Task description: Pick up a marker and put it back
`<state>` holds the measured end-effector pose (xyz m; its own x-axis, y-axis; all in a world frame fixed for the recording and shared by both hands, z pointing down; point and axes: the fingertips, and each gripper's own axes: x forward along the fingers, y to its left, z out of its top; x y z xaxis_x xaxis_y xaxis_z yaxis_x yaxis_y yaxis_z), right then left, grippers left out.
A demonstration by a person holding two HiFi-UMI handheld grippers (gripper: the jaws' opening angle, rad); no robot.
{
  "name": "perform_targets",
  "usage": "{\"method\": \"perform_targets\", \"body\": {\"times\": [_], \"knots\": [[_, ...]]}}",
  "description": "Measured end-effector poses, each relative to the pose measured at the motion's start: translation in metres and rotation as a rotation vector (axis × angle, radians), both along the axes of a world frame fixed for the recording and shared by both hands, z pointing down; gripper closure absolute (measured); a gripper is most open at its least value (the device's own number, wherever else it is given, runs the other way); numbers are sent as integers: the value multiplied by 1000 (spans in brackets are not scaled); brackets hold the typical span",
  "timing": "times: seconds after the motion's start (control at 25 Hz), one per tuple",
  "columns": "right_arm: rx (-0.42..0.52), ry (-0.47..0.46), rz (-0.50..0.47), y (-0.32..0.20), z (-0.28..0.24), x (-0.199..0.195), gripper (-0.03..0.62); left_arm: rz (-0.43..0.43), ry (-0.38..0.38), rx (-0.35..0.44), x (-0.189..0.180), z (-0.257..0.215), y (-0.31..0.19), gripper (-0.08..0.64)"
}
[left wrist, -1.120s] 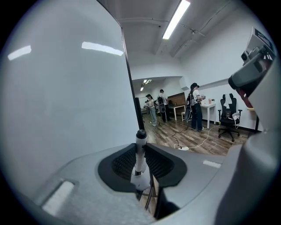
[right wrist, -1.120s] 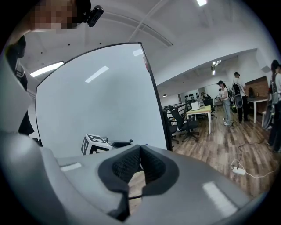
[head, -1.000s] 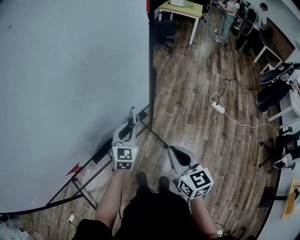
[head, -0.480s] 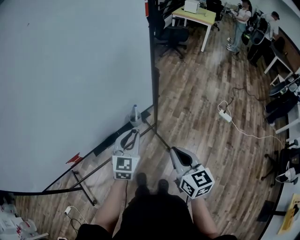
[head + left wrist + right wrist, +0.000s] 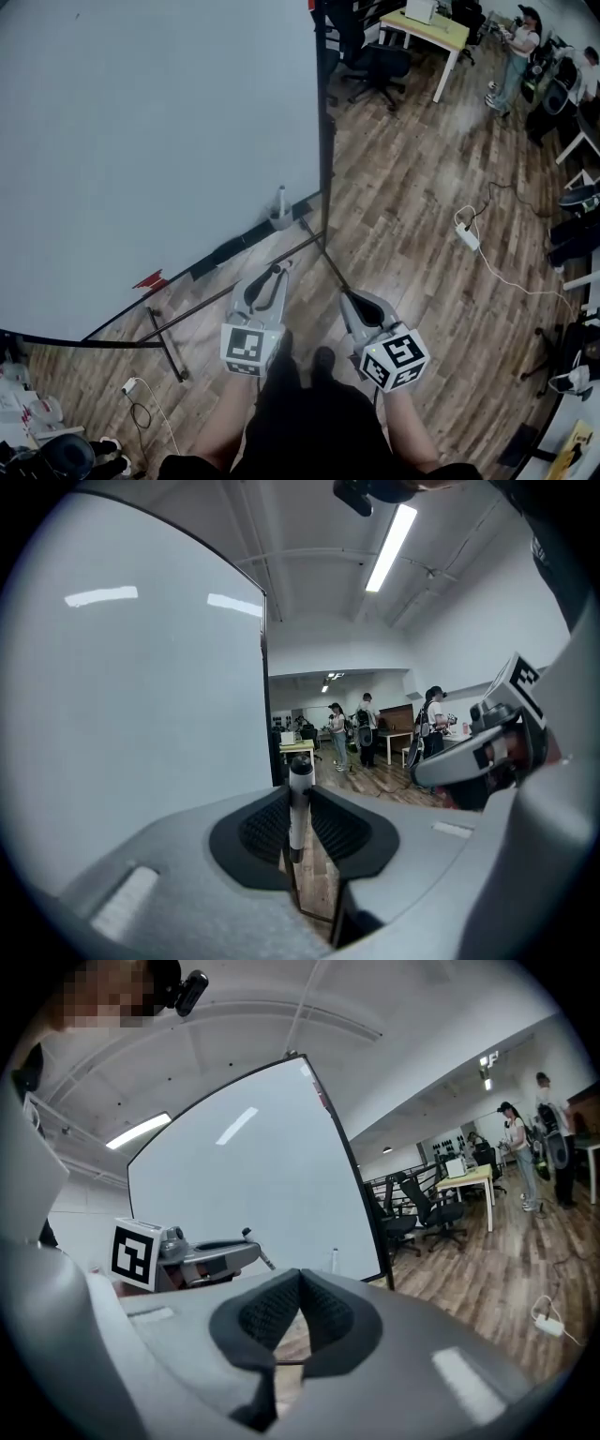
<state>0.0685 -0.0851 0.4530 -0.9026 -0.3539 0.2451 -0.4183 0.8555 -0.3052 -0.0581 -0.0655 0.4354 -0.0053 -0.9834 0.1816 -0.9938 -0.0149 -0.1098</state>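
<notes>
- The left gripper view shows the grip plainly: the left gripper (image 5: 298, 806) has its two dark ribbed pads pressed on a marker (image 5: 298, 810), one pad on each side of the barrel.
- In that view the marker stands close to upright, its long axis running across the line of the jaws. Its dark cap points up, clear of the pads, and its lower end points down between them.
- In the head view the left gripper (image 5: 278, 270) is low and centre, just short of the foot of the whiteboard (image 5: 141, 141). The marker (image 5: 280, 266) shows only as a small stub at the jaw tips.
- The right gripper view looks at the left gripper (image 5: 230, 1252) from the side. The marker (image 5: 255, 1247) pokes out at its tip on a slant, dark end uppermost and leaning away from the whiteboard (image 5: 253, 1176).
- The right gripper (image 5: 300, 1283) has its pads together with nothing between them. In the head view the right gripper (image 5: 349, 300) sits beside the left one, apart from it.
- The head view alone shows a small cup (image 5: 280, 221) at the board's lower edge, with a white pen upright in it.
</notes>
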Motion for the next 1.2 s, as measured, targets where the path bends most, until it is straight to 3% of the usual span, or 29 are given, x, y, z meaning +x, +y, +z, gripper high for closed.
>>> {"method": "perform_targets", "body": {"times": [0.28, 0.6, 1.2], "knots": [[-4, -10, -58, 9, 5, -3, 589, -38, 50, 33, 16, -16, 30, 483], [50, -22, -61, 0, -4, -10, 589, -47, 88, 60, 19, -30, 51, 483], [83, -22, -93, 9, -7, -22, 589, -82, 111, 39, 18, -10, 72, 483]]}}
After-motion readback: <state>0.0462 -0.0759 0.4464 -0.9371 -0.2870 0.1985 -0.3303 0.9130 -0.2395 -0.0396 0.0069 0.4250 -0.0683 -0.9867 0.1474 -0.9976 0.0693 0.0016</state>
